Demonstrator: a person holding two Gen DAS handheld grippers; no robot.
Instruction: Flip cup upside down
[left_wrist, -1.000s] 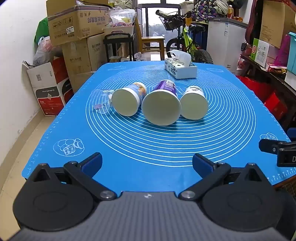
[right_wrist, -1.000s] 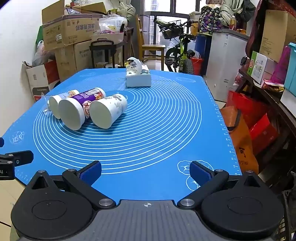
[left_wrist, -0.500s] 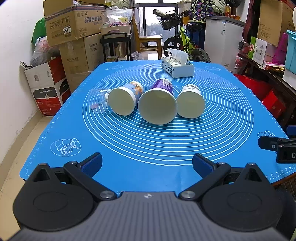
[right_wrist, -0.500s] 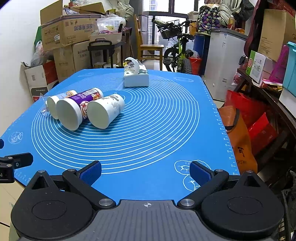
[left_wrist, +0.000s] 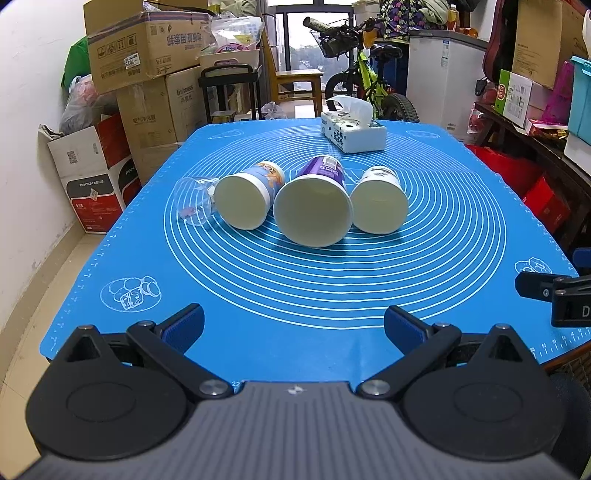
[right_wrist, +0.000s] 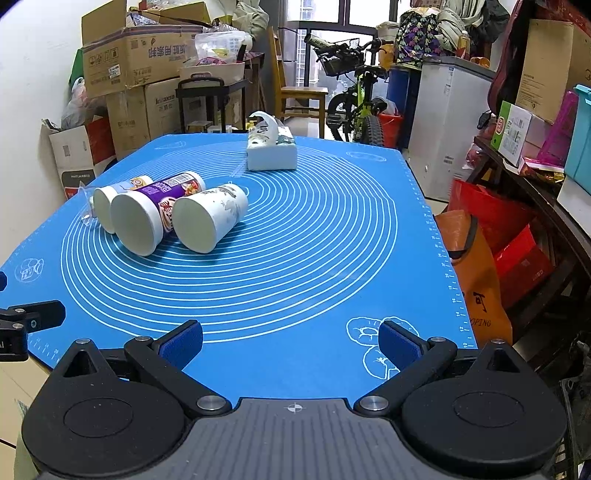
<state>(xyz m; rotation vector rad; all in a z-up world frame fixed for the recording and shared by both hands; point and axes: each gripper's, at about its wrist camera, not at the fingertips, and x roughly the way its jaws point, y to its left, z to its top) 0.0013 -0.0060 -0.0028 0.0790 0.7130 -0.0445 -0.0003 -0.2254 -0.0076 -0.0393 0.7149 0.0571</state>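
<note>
Three paper cups lie on their sides in a row on the blue mat (left_wrist: 295, 288), mouths toward me: a blue one (left_wrist: 248, 199), a larger purple one (left_wrist: 314, 208) and a white one (left_wrist: 380, 201). A clear plastic cup (left_wrist: 192, 201) lies on its side left of them. In the right wrist view the blue cup (right_wrist: 110, 201), purple cup (right_wrist: 147, 218) and white cup (right_wrist: 207, 218) lie at the left. My left gripper (left_wrist: 293, 325) is open and empty near the mat's front edge. My right gripper (right_wrist: 290, 341) is open and empty at the front right.
A tissue box (left_wrist: 352, 134) stands at the back of the mat, also in the right wrist view (right_wrist: 271, 149). Cardboard boxes (left_wrist: 147, 62) are stacked beyond the back left. A bicycle (left_wrist: 365, 88) and a freezer (right_wrist: 447, 122) stand behind. Bags (right_wrist: 476, 280) sit right of the table.
Both grippers have drifted slightly, so the cups sit a little lower and closer in view. Both grippers stay open. The cups have not moved.
</note>
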